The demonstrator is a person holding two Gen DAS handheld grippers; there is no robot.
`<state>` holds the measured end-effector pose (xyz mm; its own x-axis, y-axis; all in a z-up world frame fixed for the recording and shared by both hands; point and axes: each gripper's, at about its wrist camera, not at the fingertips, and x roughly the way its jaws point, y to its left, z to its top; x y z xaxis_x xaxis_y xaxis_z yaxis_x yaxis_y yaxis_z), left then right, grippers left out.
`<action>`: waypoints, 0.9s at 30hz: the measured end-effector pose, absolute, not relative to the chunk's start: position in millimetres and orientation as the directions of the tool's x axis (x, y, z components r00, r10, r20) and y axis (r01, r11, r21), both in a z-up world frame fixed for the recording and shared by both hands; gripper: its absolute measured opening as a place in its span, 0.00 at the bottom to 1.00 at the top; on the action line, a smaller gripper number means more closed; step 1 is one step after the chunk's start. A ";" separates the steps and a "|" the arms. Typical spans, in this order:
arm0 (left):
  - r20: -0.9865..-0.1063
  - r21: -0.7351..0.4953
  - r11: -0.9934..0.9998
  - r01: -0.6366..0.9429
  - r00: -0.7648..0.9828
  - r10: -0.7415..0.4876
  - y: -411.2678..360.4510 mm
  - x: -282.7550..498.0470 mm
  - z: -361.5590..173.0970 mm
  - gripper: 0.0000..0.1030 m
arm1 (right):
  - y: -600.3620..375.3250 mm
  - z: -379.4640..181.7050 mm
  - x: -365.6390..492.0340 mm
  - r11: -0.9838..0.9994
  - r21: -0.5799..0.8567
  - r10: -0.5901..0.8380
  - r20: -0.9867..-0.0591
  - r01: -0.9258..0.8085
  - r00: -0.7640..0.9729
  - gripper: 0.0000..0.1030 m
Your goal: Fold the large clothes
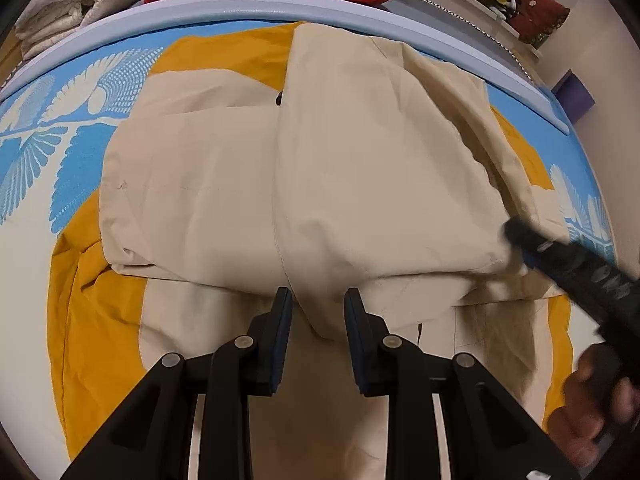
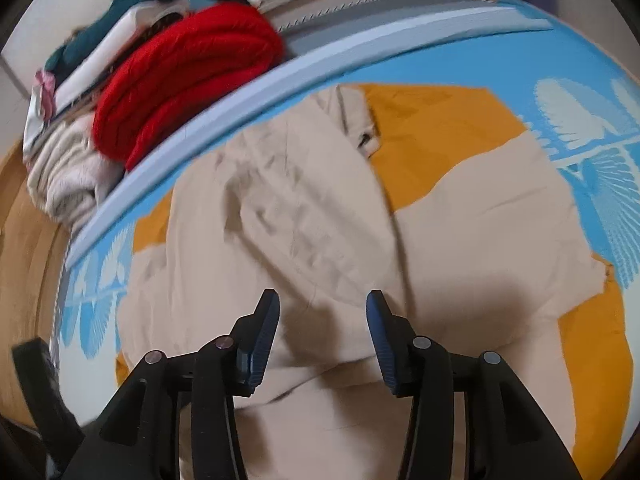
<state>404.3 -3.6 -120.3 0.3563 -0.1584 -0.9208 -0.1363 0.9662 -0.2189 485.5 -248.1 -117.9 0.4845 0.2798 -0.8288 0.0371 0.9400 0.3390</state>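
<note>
Two grippers hover over a beige-and-mustard jacket [image 1: 360,168] spread on the blue patterned bed [image 1: 60,128], with both side panels already laid inward so they meet along a centre seam. The left gripper [image 1: 318,300] points steeply down at the near end of that seam, its jaws a little apart with a ridge of beige cloth rising between them; whether the pads actually pinch it I cannot tell. The right gripper [image 2: 322,300] hangs over the rumpled folded panel, jaws apart and empty. Lengthwise folds look done; next seems the crosswise fold, which calls for each gripper to catch a near hem corner and carry it toward the far collar.
</note>
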 end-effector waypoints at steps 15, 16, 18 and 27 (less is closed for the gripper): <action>-0.892 -0.262 0.954 -0.150 0.415 -0.179 19.9 397.9 -93.2 0.23 | -250.2 -120.1 482.3 0.958 0.283 0.226 -0.840 0.043 0.493 0.52; -0.884 -0.268 0.951 -0.157 0.432 -0.177 24.6 395.7 -88.0 0.23 | -254.3 -129.1 485.1 0.963 0.261 0.204 -0.866 0.063 0.456 0.52; -0.873 -0.269 0.948 -0.171 0.458 -0.166 33.1 391.8 -78.3 0.23 | -266.1 -153.5 488.1 0.965 0.219 0.159 -0.927 0.146 0.339 0.52; -0.802 -0.281 0.948 -0.147 0.579 -0.148 72.3 348.5 -13.4 0.22 | -285.2 -37.6 453.5 0.935 0.353 0.237 -0.699 0.037 0.674 0.52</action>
<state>348.5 72.3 -13.4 0.5786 -0.1477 -0.8021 -0.1473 0.9484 -0.2809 453.5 -285.2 -37.6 0.6741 0.2372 -0.6995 0.0371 0.9350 0.3528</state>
